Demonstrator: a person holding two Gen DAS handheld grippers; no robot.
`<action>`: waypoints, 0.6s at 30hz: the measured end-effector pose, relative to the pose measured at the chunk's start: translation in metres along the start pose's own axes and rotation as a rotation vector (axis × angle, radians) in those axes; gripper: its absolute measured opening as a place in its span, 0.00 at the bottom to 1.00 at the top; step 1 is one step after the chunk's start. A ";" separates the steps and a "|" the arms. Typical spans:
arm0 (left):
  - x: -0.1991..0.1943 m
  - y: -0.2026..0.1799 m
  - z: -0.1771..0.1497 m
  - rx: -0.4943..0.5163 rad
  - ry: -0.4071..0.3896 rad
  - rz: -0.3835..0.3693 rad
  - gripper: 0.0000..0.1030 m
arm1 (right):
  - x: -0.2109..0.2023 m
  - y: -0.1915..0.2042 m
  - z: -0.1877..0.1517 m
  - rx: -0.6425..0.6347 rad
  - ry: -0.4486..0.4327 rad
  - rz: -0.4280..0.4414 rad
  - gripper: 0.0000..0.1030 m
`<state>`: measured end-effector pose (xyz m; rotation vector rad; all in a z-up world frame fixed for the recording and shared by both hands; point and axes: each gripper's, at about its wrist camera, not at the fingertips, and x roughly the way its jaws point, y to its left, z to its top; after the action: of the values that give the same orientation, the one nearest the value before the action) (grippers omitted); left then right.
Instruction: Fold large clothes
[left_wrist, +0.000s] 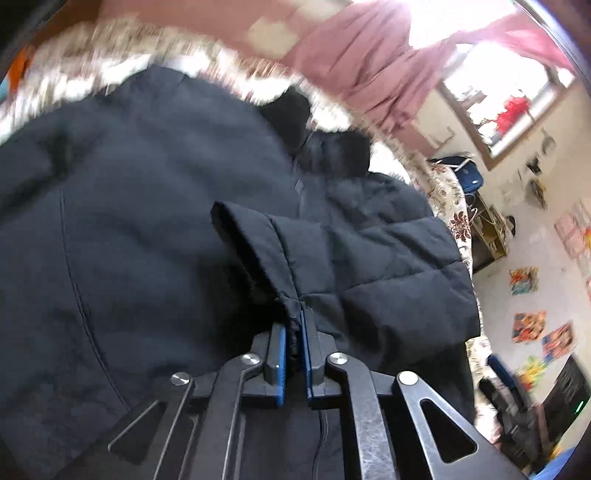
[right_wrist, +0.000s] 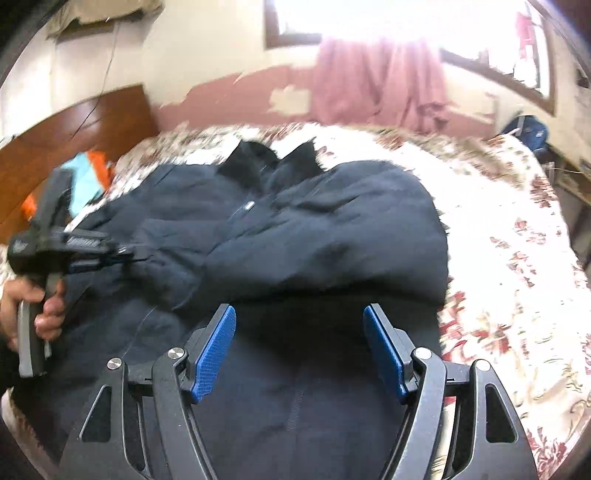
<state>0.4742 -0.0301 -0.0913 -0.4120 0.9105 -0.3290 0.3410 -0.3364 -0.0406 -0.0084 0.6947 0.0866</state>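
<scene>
Bedroom; bed (right_wrist: 517, 258) with floral cover. Dark padded jacket (right_wrist: 314, 229) lies spread across it. Right view alone shows a hand (right_wrist: 33, 306) gripping the left gripper (left_wrist: 293, 325), pinched on the jacket's cuff (left_wrist: 258, 251). No legible writing. Right gripper (right_wrist: 299, 321): jaws spread, empty, over the jacket.

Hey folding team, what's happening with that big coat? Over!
Left tool shut on sleeve cuff. Right tool open, empty, over dark puffer coat on floral bedspread. Nothing in the way.

A dark navy padded jacket (right_wrist: 295, 221) lies on a floral bedspread (right_wrist: 517, 258); the right gripper (right_wrist: 299, 328) hovers open-jawed above it, the left gripper (right_wrist: 123, 254) pinching its sleeve.
</scene>
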 end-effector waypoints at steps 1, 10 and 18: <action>-0.009 -0.005 0.002 0.031 -0.041 0.023 0.06 | -0.002 -0.008 0.004 0.018 -0.018 -0.013 0.65; -0.060 -0.002 0.028 0.118 -0.195 0.160 0.06 | 0.043 -0.039 0.035 0.121 -0.046 -0.045 0.57; -0.024 0.031 0.018 0.085 -0.128 0.340 0.06 | 0.109 -0.030 0.037 0.084 0.071 -0.075 0.45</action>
<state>0.4785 0.0110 -0.0801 -0.1921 0.8213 -0.0286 0.4499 -0.3561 -0.0826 0.0433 0.7678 -0.0145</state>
